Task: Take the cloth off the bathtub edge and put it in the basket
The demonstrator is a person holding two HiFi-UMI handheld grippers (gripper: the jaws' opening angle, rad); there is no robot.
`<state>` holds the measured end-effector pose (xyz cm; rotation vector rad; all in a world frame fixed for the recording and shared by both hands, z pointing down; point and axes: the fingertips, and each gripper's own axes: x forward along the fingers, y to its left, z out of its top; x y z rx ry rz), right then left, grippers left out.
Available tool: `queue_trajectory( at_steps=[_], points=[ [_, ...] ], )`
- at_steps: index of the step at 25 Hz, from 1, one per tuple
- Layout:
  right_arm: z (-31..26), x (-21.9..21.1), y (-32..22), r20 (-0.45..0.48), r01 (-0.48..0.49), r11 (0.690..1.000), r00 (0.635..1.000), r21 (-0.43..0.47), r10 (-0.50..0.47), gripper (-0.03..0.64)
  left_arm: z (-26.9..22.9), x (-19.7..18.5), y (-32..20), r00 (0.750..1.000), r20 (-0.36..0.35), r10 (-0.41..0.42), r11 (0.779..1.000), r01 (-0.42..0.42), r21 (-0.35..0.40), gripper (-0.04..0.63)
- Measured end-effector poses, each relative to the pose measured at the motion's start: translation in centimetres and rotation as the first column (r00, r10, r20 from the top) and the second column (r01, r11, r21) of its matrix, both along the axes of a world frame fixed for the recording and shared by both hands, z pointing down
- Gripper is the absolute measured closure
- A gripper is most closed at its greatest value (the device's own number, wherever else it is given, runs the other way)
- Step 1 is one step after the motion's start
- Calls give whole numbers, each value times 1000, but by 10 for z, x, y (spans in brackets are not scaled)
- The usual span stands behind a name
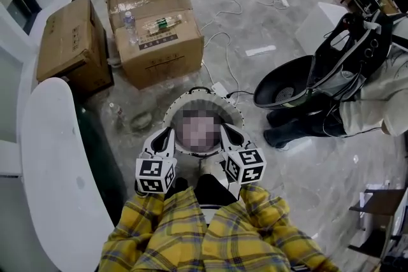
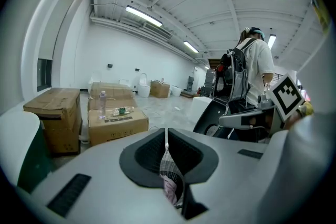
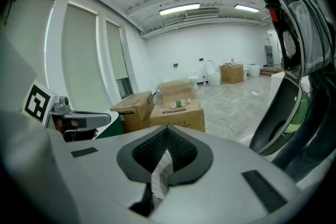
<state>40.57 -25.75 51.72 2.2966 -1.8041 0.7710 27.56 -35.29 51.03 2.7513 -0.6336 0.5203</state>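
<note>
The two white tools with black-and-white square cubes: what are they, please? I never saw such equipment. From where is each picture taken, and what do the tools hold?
They are hand-held grippers with two jaws. A person in yellow checked sleeves holds the left gripper and the right gripper; the cubes are parts of them. The head view comes from a camera on the person's head, looking down. Each gripper view looks along that gripper's jaws. Both grippers are shut on a checked cloth, beside a round white basket on the grey floor. The white bathtub edge is at the left, brown cardboard boxes behind.
</note>
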Motion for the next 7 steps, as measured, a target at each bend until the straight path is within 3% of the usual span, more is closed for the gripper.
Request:
queue_trajectory(
  at_steps=[7],
  points=[
    [-10,2,4,5,-19,1000,1000,20,19,591,-13,-7,2,1000,-17,-23,1000,23,5,565]
  ],
)
